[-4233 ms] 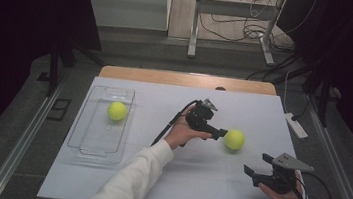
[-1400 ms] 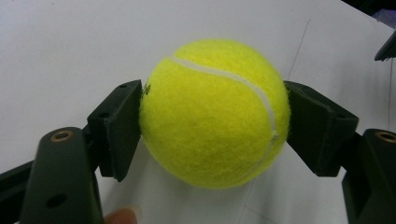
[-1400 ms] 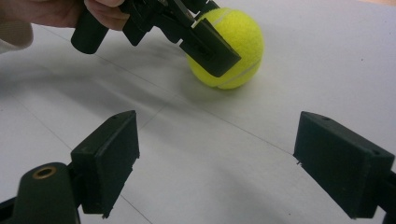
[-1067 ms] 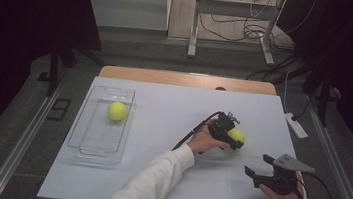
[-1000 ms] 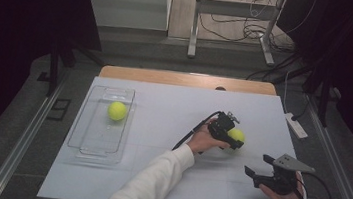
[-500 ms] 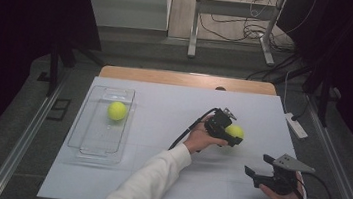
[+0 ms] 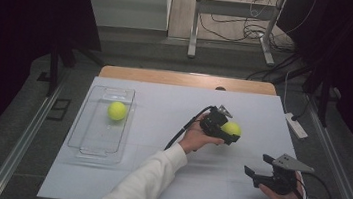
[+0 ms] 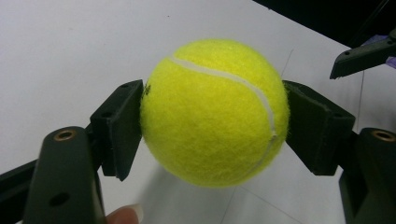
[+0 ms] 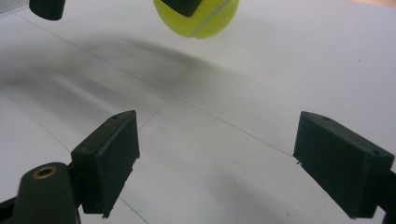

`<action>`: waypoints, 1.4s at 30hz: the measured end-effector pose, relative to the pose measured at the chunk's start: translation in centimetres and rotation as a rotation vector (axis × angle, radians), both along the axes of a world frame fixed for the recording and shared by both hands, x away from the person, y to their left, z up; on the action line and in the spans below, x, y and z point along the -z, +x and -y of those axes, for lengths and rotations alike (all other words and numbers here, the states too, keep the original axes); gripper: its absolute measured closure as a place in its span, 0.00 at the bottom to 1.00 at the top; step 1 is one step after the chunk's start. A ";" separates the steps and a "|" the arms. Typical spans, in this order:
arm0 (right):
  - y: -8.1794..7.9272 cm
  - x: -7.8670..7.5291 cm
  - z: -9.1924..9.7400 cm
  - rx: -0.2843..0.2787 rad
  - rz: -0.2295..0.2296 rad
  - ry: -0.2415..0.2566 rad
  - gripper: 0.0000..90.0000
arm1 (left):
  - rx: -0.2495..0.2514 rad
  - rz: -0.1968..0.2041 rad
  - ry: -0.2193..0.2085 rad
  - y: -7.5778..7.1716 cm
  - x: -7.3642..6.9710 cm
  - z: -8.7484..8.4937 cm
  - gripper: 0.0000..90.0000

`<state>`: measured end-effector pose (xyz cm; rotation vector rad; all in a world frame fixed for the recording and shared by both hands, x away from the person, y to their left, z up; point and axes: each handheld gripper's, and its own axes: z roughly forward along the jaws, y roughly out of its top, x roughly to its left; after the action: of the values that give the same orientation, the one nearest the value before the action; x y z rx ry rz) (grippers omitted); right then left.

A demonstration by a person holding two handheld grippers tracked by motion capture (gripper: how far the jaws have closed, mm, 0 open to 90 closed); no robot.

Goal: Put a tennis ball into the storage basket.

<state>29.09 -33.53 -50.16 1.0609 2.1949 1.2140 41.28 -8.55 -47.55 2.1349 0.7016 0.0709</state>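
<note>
From the high view, the left tool (image 7: pixel 225 131) sits over the right half of the white desk (image 7: pixel 155 177), clamped on a tennis ball (image 7: pixel 231 128), with the person's white sleeve (image 7: pixel 141 188) reaching in from the bottom edge. A second tennis ball (image 7: pixel 117 111) lies in the clear tray (image 7: pixel 84 142) at the left side of the desk, well apart from the first. The right tool (image 7: pixel 256 175) is held low near the right front corner, its jaws spread and empty.

In the left gripper view, the two black pads press on opposite sides of the tennis ball (image 8: pixel 214 112), which appears lifted clear of the desk, a soft shadow beneath it. A fingertip (image 8: pixel 123 215) shows at the bottom edge.

In the right gripper view, the right tool's (image 9: pixel 231 163) jaws stand wide apart over bare white desk, nothing between them. Farther off, at the top edge, the held tennis ball (image 9: pixel 205 18) hangs above its blurred shadow, partly covered by a dark pad.
</note>
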 end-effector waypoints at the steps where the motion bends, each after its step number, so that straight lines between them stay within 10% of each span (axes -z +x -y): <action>1: 0.0 0.0 0.0 0.000 0.000 0.000 0.16 | 0.000 0.001 0.001 0.0 0.0 -0.1 0.30; 42: 0.1 0.1 -0.1 0.003 -0.003 -0.011 0.16 | -0.067 0.065 -0.041 -1.4 -2.1 -5.2 0.30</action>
<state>29.15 -33.41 -50.30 1.0617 2.1995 1.1986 39.88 -3.35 -45.50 2.0605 0.7300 0.1600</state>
